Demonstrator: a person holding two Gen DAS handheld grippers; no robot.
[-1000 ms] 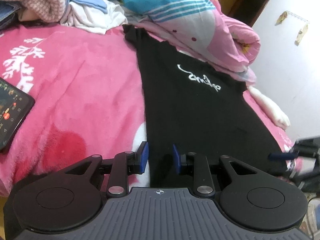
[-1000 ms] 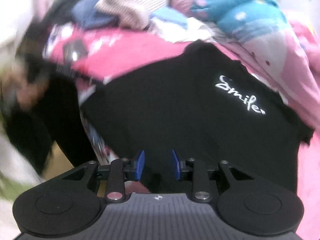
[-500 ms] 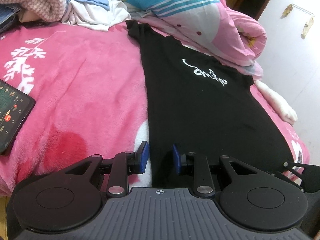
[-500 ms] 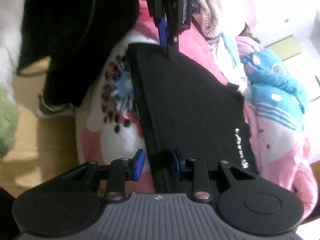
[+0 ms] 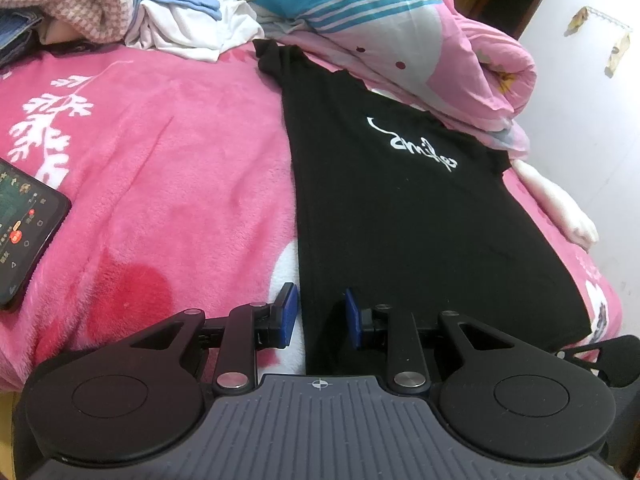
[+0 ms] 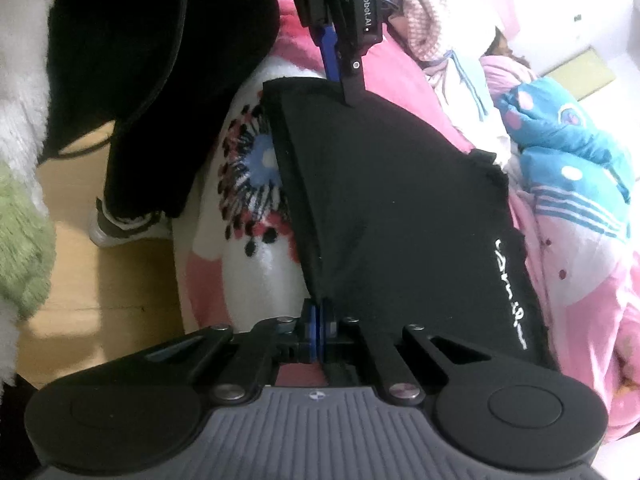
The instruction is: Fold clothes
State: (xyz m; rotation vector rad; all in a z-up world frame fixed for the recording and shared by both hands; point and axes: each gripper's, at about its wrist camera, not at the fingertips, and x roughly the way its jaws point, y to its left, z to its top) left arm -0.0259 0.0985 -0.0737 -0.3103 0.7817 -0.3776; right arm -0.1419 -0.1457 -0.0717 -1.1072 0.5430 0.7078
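With both hem corners of the black cotton T-shirt with white script (image 5: 400, 216) to be lifted together, the left gripper (image 5: 318, 316) should pinch before any pull: its jaws stand partly apart astride the shirt's edge, pads not pressing. The right gripper (image 6: 319, 330) has just been closing and its jaws clamp the other corner; the shirt lies flat on the pink fleece bed (image 5: 168, 168)

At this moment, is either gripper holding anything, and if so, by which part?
The right gripper has just closed on the black T-shirt at its near bottom hem corner. The left gripper straddles the opposite hem corner, pads apart, not gripping.
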